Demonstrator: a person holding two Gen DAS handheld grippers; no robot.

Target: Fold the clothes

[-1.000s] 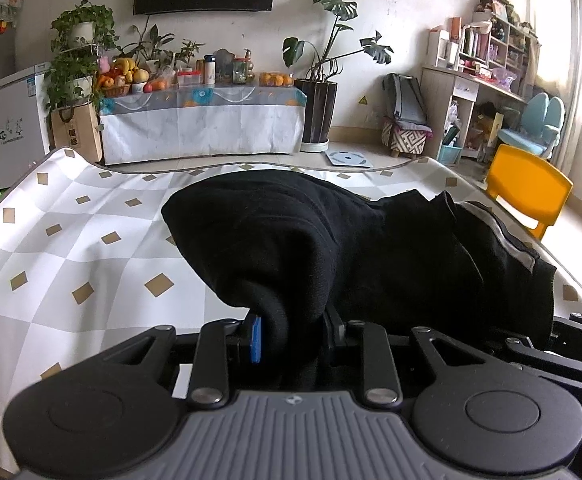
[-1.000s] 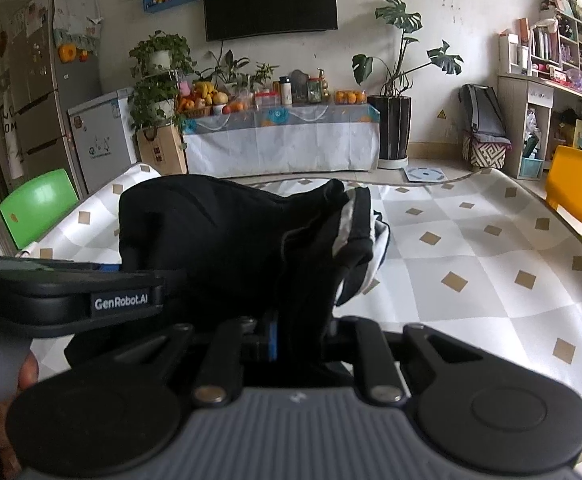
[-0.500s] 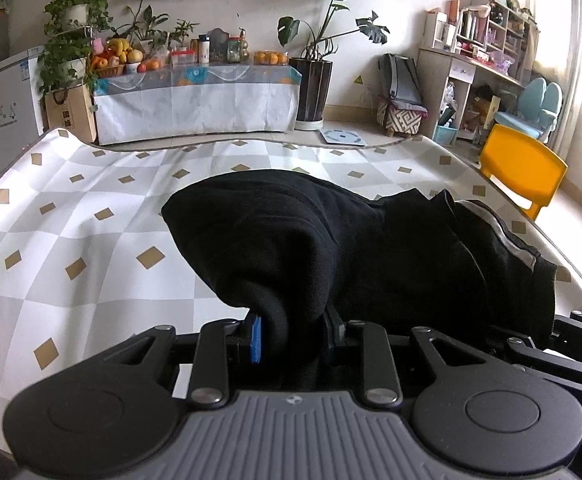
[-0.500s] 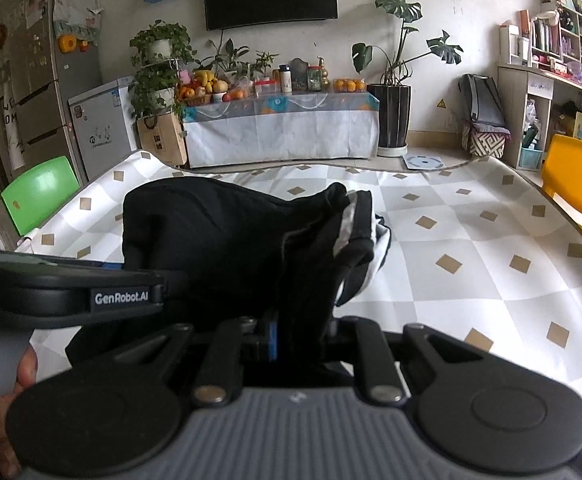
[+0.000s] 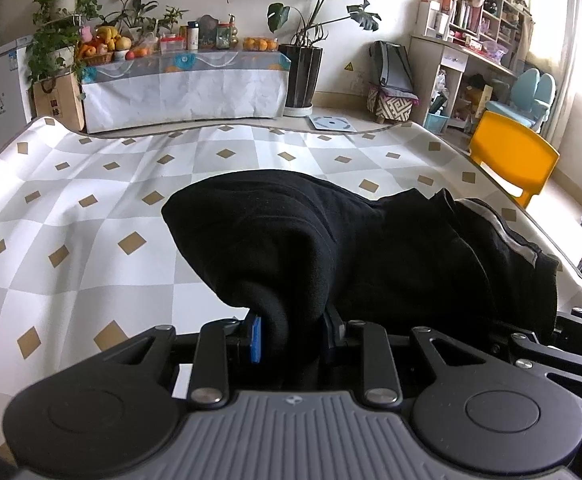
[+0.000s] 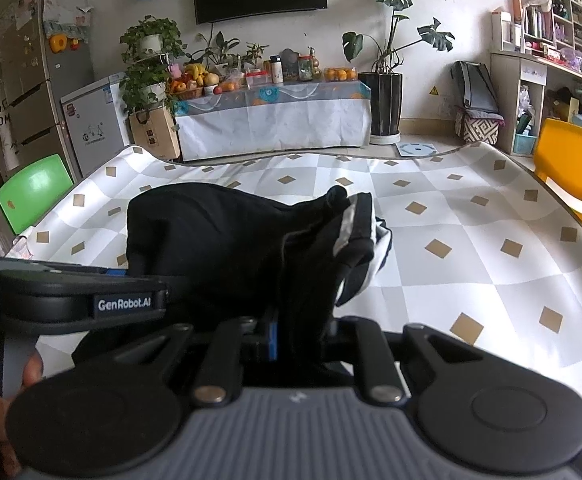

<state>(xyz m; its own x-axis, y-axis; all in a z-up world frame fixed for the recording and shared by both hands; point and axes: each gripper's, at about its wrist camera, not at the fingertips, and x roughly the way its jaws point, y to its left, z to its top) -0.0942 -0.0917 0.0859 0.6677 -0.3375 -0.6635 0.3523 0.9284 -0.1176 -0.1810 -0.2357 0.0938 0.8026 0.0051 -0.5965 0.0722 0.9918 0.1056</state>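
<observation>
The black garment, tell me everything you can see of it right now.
The black garment looks like soft, thick knit fabric, bunched into a rounded heap with a grey-white stripe along one edge. It lies on the checked table cover near its front edge. The left tongs and the right tongs are each shut on a fold of it, side by side. What kind of clothing it is cannot be told.

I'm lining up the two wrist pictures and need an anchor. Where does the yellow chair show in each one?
Left wrist view: the yellow chair stands at the right, just past the far right corner of the checked table cloth.
Right wrist view: the yellow chair is at the right edge, partly cut off.
Shared landmark: the tall leafy plant in a dark pot by the back wall.
</observation>
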